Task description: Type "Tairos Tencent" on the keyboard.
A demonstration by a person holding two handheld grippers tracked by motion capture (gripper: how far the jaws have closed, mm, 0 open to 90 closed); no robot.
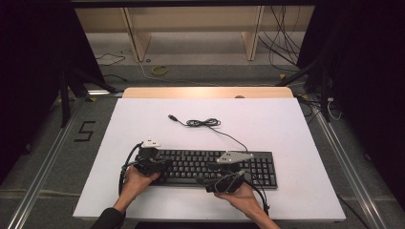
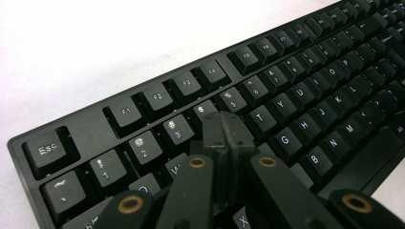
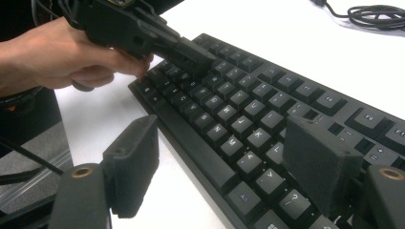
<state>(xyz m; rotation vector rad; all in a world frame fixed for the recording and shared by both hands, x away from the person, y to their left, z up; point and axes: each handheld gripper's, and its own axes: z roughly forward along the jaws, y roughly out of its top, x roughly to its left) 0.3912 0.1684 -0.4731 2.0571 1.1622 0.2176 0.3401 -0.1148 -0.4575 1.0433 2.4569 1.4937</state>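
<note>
one black keyboard [image 1: 210, 167] lies in the lower middle of the high view, on one white board [image 1: 286, 129] that covers the table. one black cable [image 1: 205, 123] runs from the keyboard's far edge up toward the centre of the frame, where it is bunched in a small coil and ends in a plug lying on the board. nothing here holds anything else; the keyboard and its cable simply rest on the board.

two grippers are at work, each in one hand. the left gripper [image 1: 160, 165] sits over the keyboard's left end, at the lower left of the keyboard in the high view. in the left gripper view its two jaws are clenched together with nothing between them, and the joined tips [image 2: 227, 133] press down among the keys just below the number row, near the 4 and 5 keys.

the right gripper [image 1: 210, 180] is at the keyboard's near edge, lower centre of the high view. in the right gripper view its two jaws stand wide apart, released, one off the keyboard's near edge over the board and one above the keys at the right of the frame.
</note>
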